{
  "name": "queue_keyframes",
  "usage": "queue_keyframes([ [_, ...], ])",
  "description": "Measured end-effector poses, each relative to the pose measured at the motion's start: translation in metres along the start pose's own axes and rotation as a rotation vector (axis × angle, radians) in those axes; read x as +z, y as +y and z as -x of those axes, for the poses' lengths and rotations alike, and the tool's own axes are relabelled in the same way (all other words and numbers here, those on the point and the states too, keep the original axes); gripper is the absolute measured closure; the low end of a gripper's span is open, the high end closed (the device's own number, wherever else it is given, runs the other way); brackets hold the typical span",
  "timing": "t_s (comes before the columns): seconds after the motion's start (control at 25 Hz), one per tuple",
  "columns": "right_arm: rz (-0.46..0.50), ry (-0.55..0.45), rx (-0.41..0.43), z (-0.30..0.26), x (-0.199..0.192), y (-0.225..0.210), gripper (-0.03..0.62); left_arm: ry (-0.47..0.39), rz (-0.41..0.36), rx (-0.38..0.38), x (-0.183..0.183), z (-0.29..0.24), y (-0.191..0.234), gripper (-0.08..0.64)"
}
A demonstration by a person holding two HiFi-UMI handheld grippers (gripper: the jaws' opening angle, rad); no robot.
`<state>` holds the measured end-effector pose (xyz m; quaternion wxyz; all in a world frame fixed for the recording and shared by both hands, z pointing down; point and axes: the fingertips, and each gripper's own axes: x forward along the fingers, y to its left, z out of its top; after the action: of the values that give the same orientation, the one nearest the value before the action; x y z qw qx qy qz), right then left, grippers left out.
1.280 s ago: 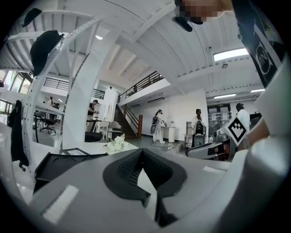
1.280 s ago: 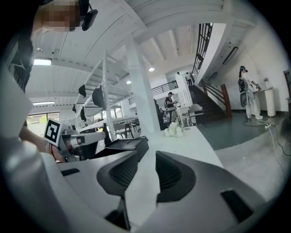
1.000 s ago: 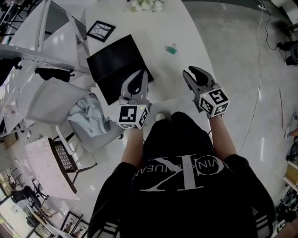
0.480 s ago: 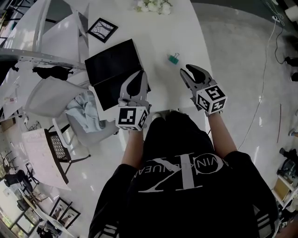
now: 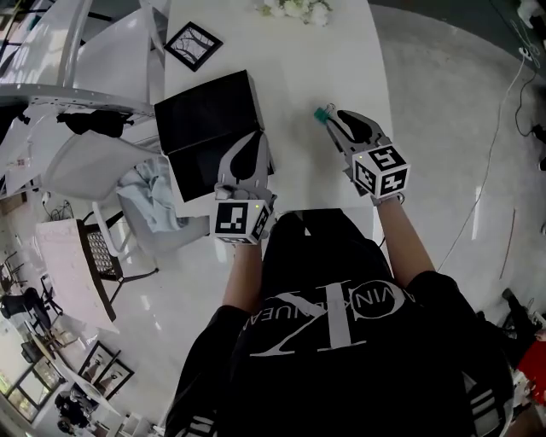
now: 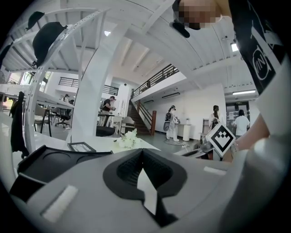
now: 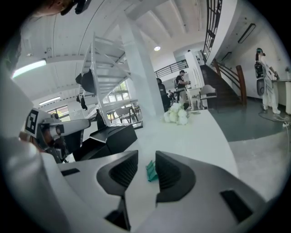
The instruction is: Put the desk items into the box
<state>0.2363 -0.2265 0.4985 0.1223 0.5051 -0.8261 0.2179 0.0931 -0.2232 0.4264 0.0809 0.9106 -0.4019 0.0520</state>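
Note:
A small green binder clip (image 5: 322, 113) lies on the white table (image 5: 290, 68). My right gripper (image 5: 343, 120) is open, with its tips right at the clip. In the right gripper view the clip (image 7: 150, 171) shows in the gap of the right gripper (image 7: 146, 158), untouched by either jaw. A black box (image 5: 209, 128) sits at the table's left side. My left gripper (image 5: 248, 159) hovers at the box's near right corner, shut and holding nothing. In the left gripper view its tips (image 6: 142, 151) meet, and the box (image 6: 54, 161) lies to the left.
A black picture frame (image 5: 193, 45) and white flowers (image 5: 294, 8) lie at the table's far end. White chairs (image 5: 94, 162), one with grey cloth (image 5: 145, 192), crowd the left side. Bare floor (image 5: 444, 128) lies to the right. People stand far off (image 6: 173, 123).
My right gripper has moved forward until its tips reach the green clip. The left gripper has kept its place by the box. The head view has shifted a little.

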Motion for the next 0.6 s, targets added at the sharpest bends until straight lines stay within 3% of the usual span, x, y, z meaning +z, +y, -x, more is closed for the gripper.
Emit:
queue_keyframes([
  [0.6,-0.094,0.143,-0.028,-0.038,-0.020,-0.029,0.506,0.015,-0.004,0.080,-0.005,0.009,0.004,0.565],
])
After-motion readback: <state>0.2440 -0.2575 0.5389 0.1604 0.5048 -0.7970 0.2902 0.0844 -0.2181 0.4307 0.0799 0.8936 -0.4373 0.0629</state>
